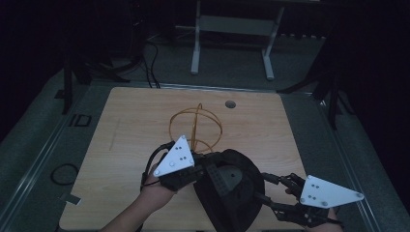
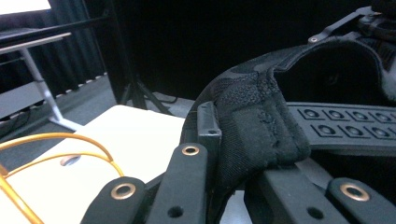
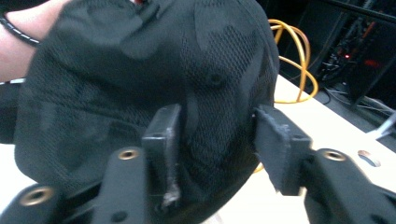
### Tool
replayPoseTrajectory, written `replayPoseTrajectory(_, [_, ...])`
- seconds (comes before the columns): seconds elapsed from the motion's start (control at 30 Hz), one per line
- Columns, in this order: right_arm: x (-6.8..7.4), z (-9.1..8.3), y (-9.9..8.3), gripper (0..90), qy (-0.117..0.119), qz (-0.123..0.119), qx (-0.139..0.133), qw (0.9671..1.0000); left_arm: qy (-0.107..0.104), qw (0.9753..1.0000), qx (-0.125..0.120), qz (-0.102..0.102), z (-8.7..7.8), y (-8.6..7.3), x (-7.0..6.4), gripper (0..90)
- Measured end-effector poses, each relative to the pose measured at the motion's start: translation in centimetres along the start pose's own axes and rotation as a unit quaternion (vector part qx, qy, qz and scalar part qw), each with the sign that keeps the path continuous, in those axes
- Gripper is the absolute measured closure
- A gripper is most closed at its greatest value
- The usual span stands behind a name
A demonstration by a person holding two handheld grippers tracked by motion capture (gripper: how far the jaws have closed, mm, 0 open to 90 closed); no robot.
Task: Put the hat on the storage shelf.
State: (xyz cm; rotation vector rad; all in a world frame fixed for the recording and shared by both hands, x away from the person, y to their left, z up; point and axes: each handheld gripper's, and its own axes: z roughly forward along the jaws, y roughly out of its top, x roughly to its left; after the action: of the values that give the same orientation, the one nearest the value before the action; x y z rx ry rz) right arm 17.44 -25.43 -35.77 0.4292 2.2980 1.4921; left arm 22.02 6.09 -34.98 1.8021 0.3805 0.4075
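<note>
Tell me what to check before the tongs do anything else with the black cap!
1. Left tongs have hold of the cap: ok, they are pinched on the rim by the strap.
2. Right tongs have hold of the cap: not ok, the jaws stand apart around the mesh crown.
3. Cap is between both tongs: ok, the left tongs are at its left side and the right tongs at its right.
4. Yellow cable is out of the way: cannot tell, its loops lie close behind the cap.
5. Cap is off the table: cannot tell.
</note>
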Motion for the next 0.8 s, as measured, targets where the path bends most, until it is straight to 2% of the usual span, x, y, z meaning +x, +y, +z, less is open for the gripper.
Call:
replayPoseTrajectory(0.07, [0.0, 0.2, 0.1, 64.8, 0.004, 0.002, -0.001, 1.0, -0.003, 1.0, -0.001, -0.001, 0.0, 0.0, 0.1, 88.9])
replayPoseTrajectory(0.2, [-0.1, 0.3, 0.3, 86.7, 0.008, 0.016, -0.015, 0.9997, -0.002, 1.0, -0.002, -0.004, 0.1, 0.0, 0.1, 88.8])
replayPoseTrajectory(0.23, [0.0, 0.3, 0.4, 88.5, 0.008, 0.015, -0.017, 0.9997, -0.001, 1.0, -0.003, -0.005, 0.1, 0.0, 0.1, 88.8])
replayPoseTrajectory(0.37, [0.2, 0.4, 0.7, 89.9, -0.004, 0.017, -0.019, 0.9997, 0.001, 0.9999, -0.002, -0.01, 0.1, -0.1, 0.4, 88.7])
replayPoseTrajectory(0.43, [0.1, 0.3, 0.8, 90.0, -0.004, 0.021, -0.025, 0.9995, 0.002, 0.9999, -0.001, -0.017, 0.0, -0.2, 0.6, 88.5])
replayPoseTrajectory(0.47, [-0.1, 0.2, 0.8, 90.0, -0.003, 0.031, -0.03, 0.999, -0.001, 0.9998, 0.001, -0.019, 0.0, -0.2, 0.7, 88.5])
replayPoseTrajectory(0.57, [-0.4, 0.0, 0.9, 90.0, 0.003, 0.039, -0.039, 0.9985, -0.004, 0.9998, 0.007, -0.02, 0.1, -0.4, 0.9, 88.2])
replayPoseTrajectory(0.8, [-1.1, -0.3, 1.1, 90.0, 0.002, 0.048, -0.047, 0.9977, -0.001, 0.9994, 0.023, -0.027, 0.3, -0.5, 1.0, 85.6])
